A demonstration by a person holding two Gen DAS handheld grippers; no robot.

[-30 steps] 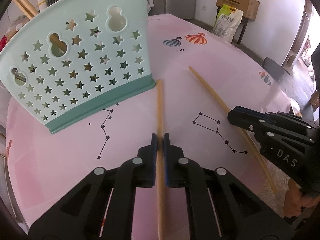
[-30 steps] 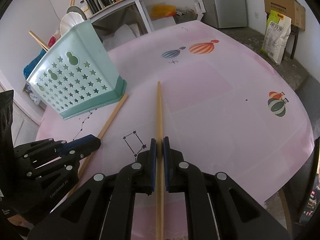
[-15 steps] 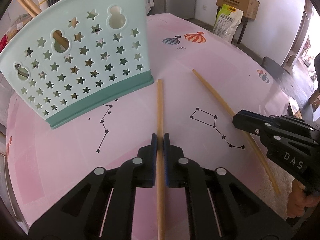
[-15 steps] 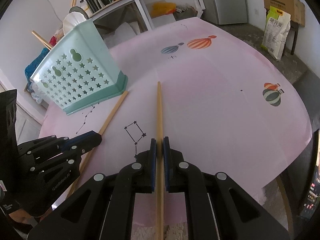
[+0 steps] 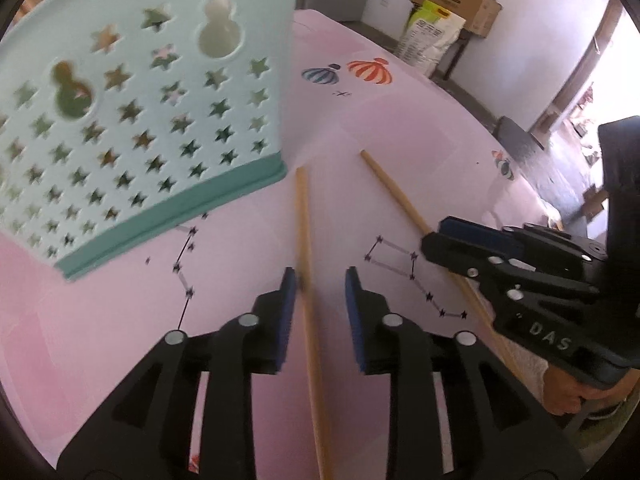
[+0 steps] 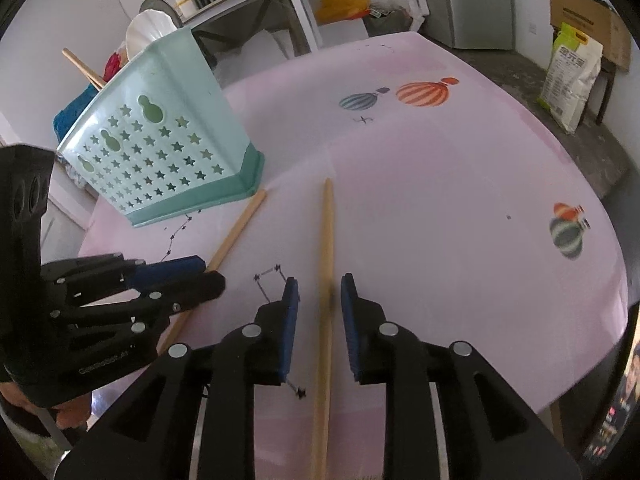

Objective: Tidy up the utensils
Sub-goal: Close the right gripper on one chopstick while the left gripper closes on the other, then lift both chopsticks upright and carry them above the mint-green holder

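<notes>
Close by, the left gripper (image 5: pixel 320 284) has just been letting its blue pads spread apart. One long thin wooden chopstick (image 5: pixel 306 264) lies loose between them, brushing the left pad. At about three o'clock from it, the right gripper (image 6: pixel 319 292) has also just been spreading its pads, and a second wooden chopstick (image 6: pixel 326 264) lies loose between those, not squeezed.

I count two chopsticks on the pink table cover with balloon pictures (image 6: pixel 440 200), both pointing away toward twelve o'clock. They look light, stiff and smooth, so they may roll or slip. I think pinching near the middle would work best.

Farther off, at eleven o'clock, stands one mint-green plastic basket with star-shaped holes (image 6: pixel 160 152). More sticks poke out behind it.
</notes>
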